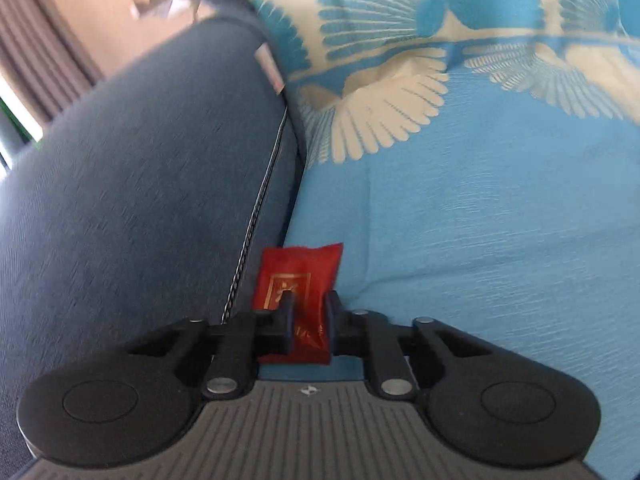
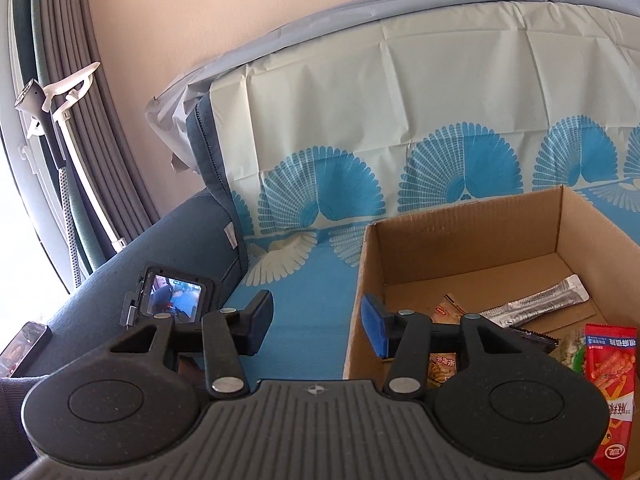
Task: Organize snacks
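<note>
The left gripper (image 1: 310,312) has its jaws pinching a small red packet (image 1: 298,276) at the packet's near half. The packet lies at the left edge of the blue patterned cover (image 1: 480,220), just beside the dark blue sofa arm (image 1: 140,180); whether it is lifted clear of the cover cannot be told. No other snack shows on the cover in the left wrist view.

The right gripper (image 2: 316,328) has its jaws spread, with nothing between them. It sits just beside the near left corner of a cardboard box (image 2: 460,236) that stands on the cover.

Inside the box lie several items already collected: a silver stick pack (image 2: 540,304), a small tan sachet (image 2: 446,310), a red snack bag (image 2: 610,380) at the right wall, and some partly hidden packets under the gripper's linkage. Much of the box floor is bare.

Judgement: the task is partly done. The red packet is in hand but not yet boxed, and it has to travel from the sofa arm side across to the box. Whether further snacks remain out of view cannot be determined.
</note>
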Demonstrator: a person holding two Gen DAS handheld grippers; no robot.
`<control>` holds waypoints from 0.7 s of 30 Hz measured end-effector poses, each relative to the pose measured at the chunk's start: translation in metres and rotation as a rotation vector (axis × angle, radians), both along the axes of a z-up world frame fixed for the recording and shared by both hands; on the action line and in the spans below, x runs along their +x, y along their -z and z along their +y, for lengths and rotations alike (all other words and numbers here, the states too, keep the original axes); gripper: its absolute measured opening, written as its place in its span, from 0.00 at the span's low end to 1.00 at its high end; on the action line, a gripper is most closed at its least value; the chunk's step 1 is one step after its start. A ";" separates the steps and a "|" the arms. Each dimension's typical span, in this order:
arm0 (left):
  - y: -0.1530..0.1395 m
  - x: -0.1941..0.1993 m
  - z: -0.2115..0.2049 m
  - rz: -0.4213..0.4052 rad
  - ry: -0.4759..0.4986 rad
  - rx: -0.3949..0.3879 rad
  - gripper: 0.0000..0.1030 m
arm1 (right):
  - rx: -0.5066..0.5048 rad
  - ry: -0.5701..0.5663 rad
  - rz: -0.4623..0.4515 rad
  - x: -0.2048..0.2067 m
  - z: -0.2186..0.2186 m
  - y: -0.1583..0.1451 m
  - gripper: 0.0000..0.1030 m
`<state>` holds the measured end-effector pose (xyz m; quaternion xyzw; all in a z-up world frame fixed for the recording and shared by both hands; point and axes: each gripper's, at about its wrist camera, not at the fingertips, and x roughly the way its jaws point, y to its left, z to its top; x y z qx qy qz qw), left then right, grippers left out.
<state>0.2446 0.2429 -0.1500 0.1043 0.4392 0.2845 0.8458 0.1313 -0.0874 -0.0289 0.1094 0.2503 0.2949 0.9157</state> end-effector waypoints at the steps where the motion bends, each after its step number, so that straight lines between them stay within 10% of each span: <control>1: -0.003 -0.005 0.003 -0.007 0.004 -0.035 0.07 | 0.001 -0.005 -0.002 0.000 0.001 0.000 0.51; 13: -0.028 -0.105 -0.019 -0.037 0.032 -0.498 0.00 | 0.002 -0.018 -0.035 -0.009 0.001 -0.009 0.51; 21: -0.047 -0.062 -0.048 -0.136 0.196 -0.169 0.70 | -0.016 -0.024 -0.047 -0.015 -0.002 -0.009 0.51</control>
